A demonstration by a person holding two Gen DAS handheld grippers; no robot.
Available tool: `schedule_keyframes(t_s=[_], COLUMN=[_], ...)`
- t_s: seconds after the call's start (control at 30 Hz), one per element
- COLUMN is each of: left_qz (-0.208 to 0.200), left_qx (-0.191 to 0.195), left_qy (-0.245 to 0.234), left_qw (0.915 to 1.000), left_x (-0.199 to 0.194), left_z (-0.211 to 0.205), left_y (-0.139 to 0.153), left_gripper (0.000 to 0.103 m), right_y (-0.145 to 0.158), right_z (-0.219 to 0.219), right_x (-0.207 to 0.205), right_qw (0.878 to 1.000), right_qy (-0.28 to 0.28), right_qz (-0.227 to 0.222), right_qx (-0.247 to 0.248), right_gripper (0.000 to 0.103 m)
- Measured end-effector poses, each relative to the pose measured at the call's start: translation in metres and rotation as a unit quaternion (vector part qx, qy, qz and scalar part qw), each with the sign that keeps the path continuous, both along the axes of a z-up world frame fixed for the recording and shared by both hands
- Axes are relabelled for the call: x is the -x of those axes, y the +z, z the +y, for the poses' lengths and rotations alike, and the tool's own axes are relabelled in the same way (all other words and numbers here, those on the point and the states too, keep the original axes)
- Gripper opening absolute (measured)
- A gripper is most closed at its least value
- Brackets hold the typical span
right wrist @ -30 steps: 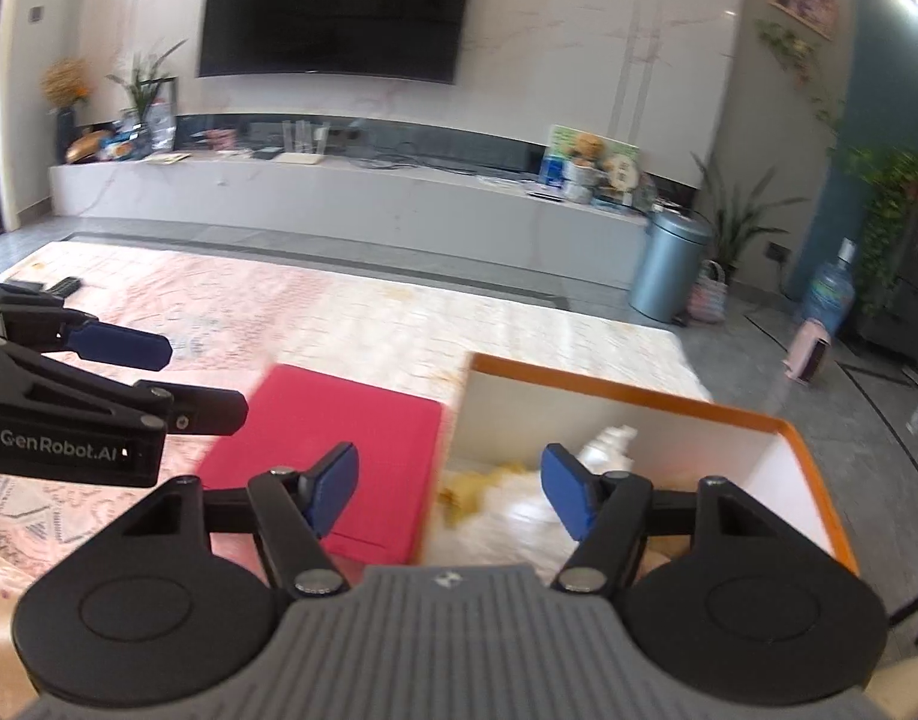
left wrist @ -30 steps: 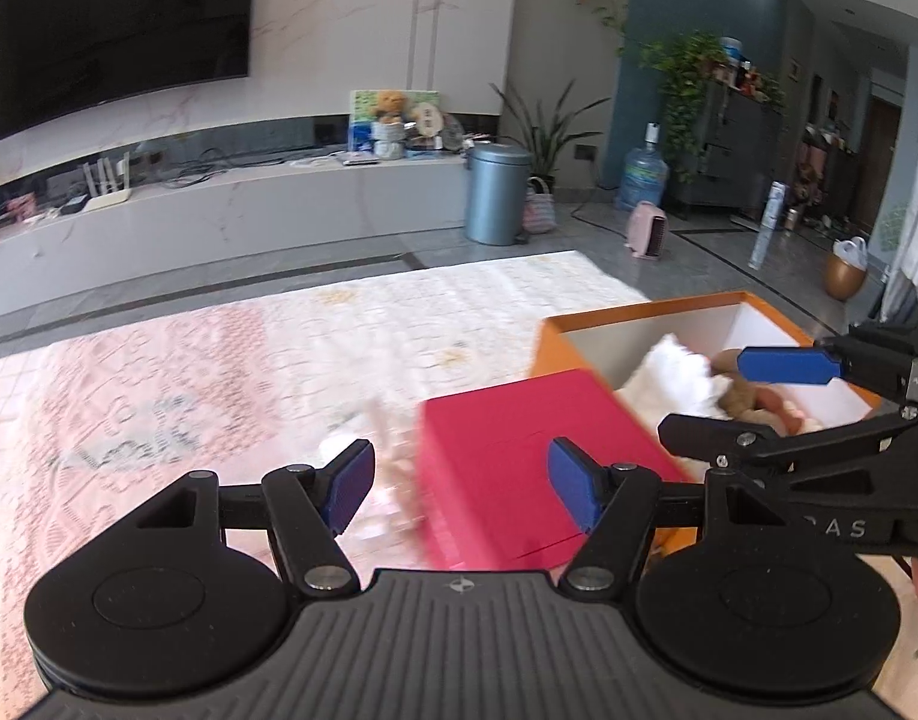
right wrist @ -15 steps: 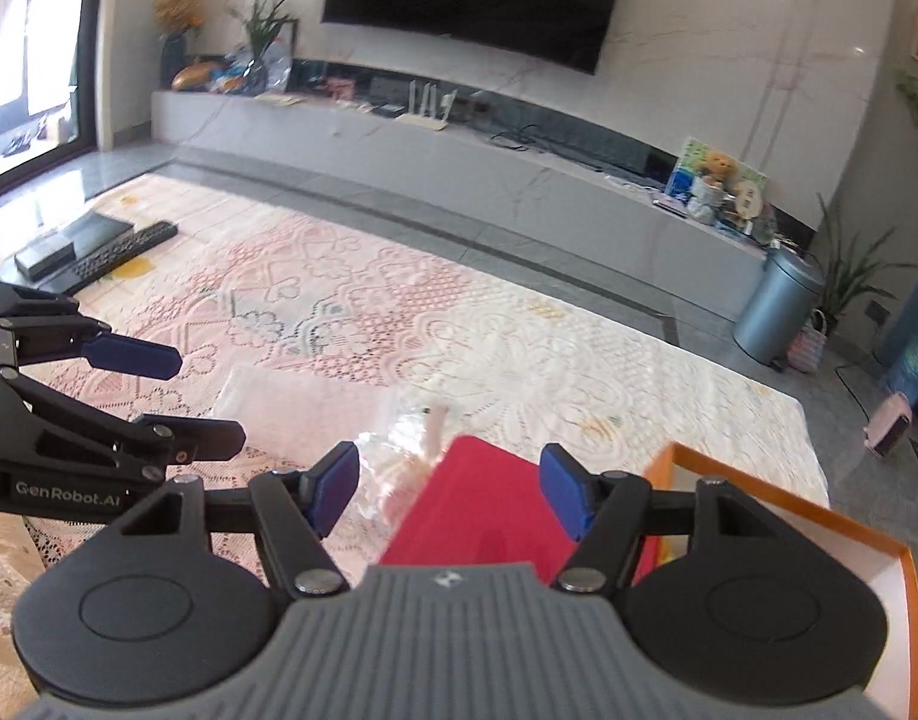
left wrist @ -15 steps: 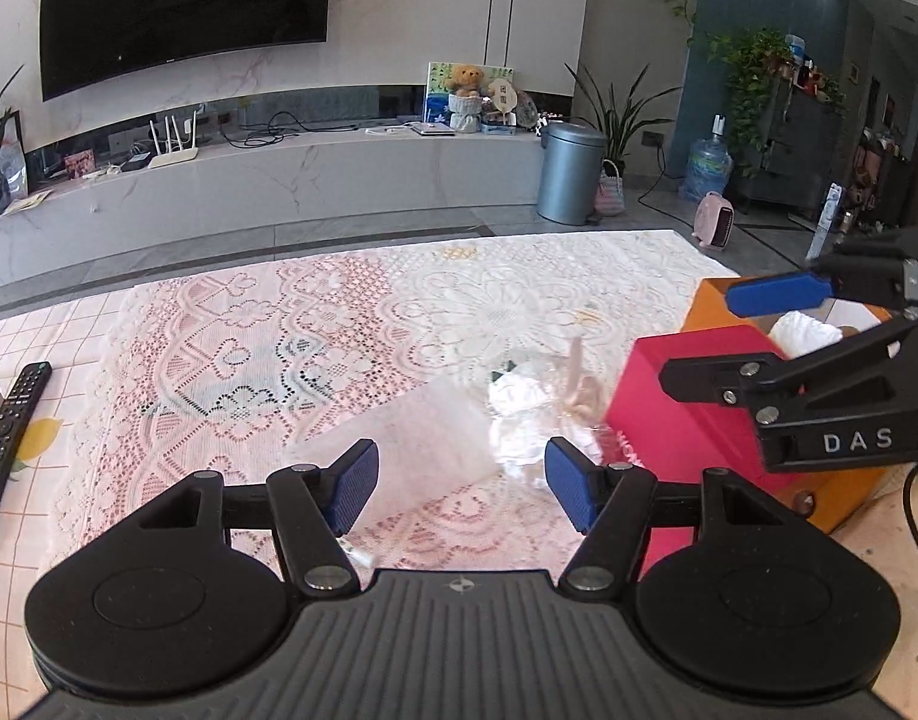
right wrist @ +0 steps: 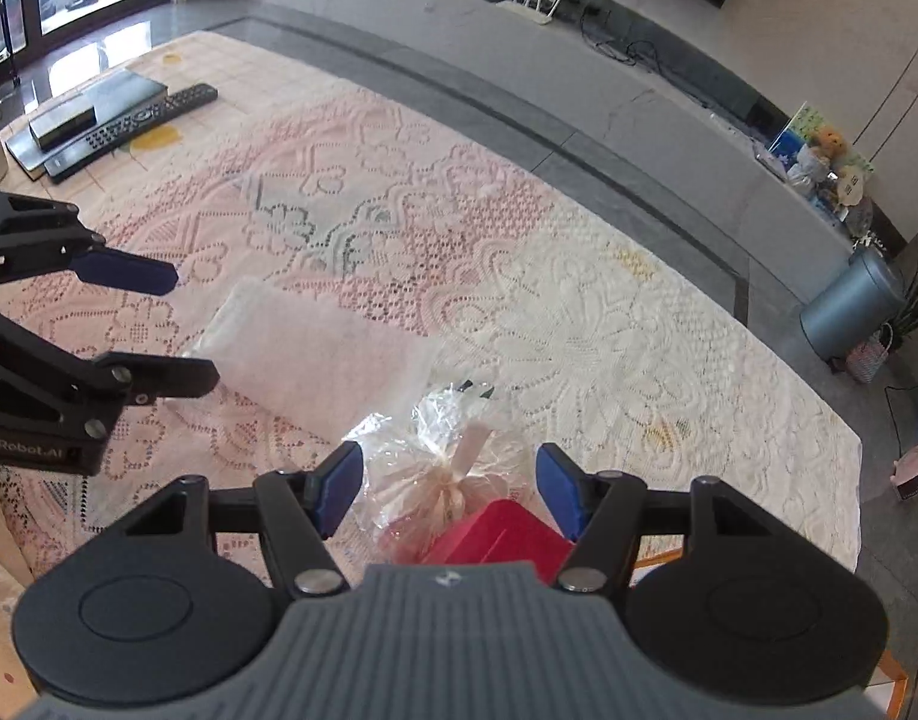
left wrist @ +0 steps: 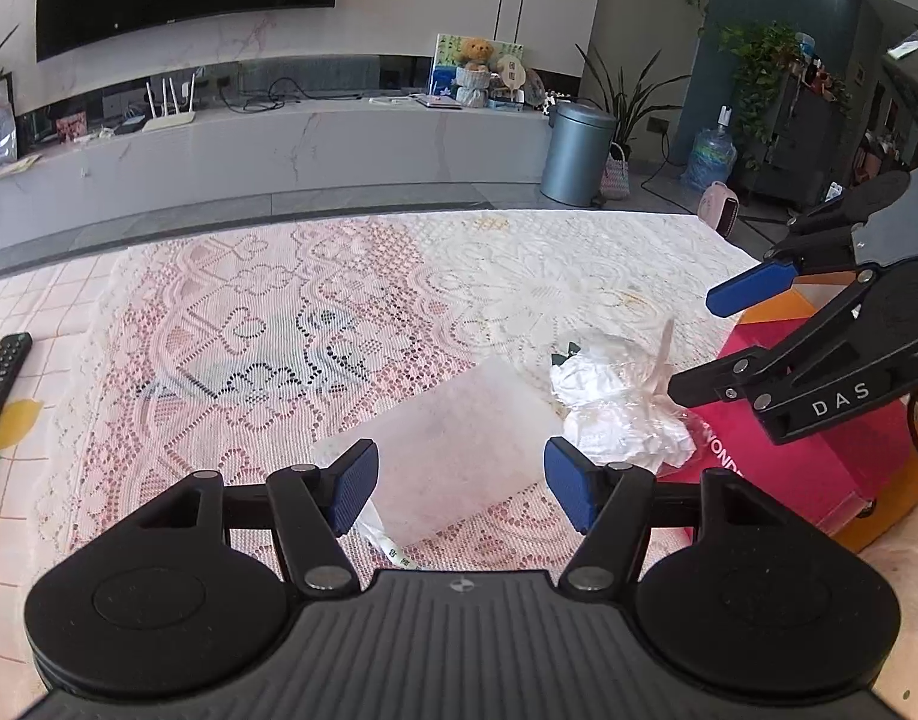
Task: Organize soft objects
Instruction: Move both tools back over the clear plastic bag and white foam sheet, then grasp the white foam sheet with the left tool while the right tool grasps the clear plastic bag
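A flat translucent white packet (left wrist: pixel 453 438) (right wrist: pixel 321 354) lies on the lace cloth. Right of it sits a crumpled clear bag (left wrist: pixel 615 402) (right wrist: pixel 447 468) with white stuffing, tied with a pale ribbon. My left gripper (left wrist: pixel 462 489) (right wrist: pixel 171 324) hovers open over the packet's near edge, its jaws empty. Wide apart, the jaws of my right gripper (right wrist: pixel 447 489) (left wrist: pixel 720 339) hang open just above the tied bag and do not touch it. A red lid (left wrist: pixel 819 456) (right wrist: pixel 501 534) leans on the orange box (left wrist: pixel 891 516) right beside the bag.
The lace cloth (left wrist: pixel 279 330) covers the table. Remotes (right wrist: pixel 129 120) (left wrist: pixel 3 372) and a flat black set-top box (right wrist: pixel 63 117) lie at the far left end. Past the table's far edge are a low TV bench and a grey bin (left wrist: pixel 576 153) on the floor.
Both grippers swung left, away from the orange box with soft toys, out over the cloth. The packet and tied bag came into view. The right gripper tipped further down.
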State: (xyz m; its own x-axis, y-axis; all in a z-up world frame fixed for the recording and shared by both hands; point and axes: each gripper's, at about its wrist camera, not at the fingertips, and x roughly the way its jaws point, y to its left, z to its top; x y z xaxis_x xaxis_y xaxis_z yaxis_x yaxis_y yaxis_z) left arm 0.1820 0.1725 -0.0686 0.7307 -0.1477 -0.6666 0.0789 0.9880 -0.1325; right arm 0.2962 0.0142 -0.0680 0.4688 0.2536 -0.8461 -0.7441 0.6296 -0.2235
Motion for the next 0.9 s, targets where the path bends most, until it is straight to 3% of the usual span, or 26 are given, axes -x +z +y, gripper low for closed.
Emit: schedule_keyframes(t_s=[0.27, 0.43, 0.5, 0.6, 0.77, 0.9], left_qz=[0.016, 0.034, 0.039, 0.039, 0.053, 0.060], left_qx=[-0.017, -0.035, -0.031, -0.030, -0.007, 0.015], left_qy=[-0.022, -0.005, 0.003, 0.003, 0.015, 0.023], left_qw=[0.9995, 0.9988, 0.9988, 0.9988, 0.9985, 0.9978], left_x=[-0.015, -0.023, -0.024, -0.027, -0.037, -0.040], left_z=[-0.005, 0.007, 0.013, 0.018, 0.025, 0.026], left_y=[-0.015, -0.027, -0.031, -0.036, -0.049, -0.058], left_gripper=[0.076, 0.076, 0.077, 0.081, 0.082, 0.082], right_y=[-0.019, -0.028, -0.037, -0.047, -0.051, -0.056], right_z=[0.015, 0.038, 0.047, 0.052, 0.051, 0.054], right_x=[-0.035, -0.028, -0.025, -0.027, -0.031, -0.029], right_qw=[0.999, 0.994, 0.992, 0.990, 0.990, 0.990], right_qy=[0.012, 0.070, 0.080, 0.083, 0.072, 0.073], right_qz=[0.047, 0.071, 0.068, 0.068, 0.083, 0.082], right_qx=[0.023, 0.040, 0.065, 0.087, 0.088, 0.093], right_gripper=[0.066, 0.081, 0.081, 0.065, 0.066, 0.073])
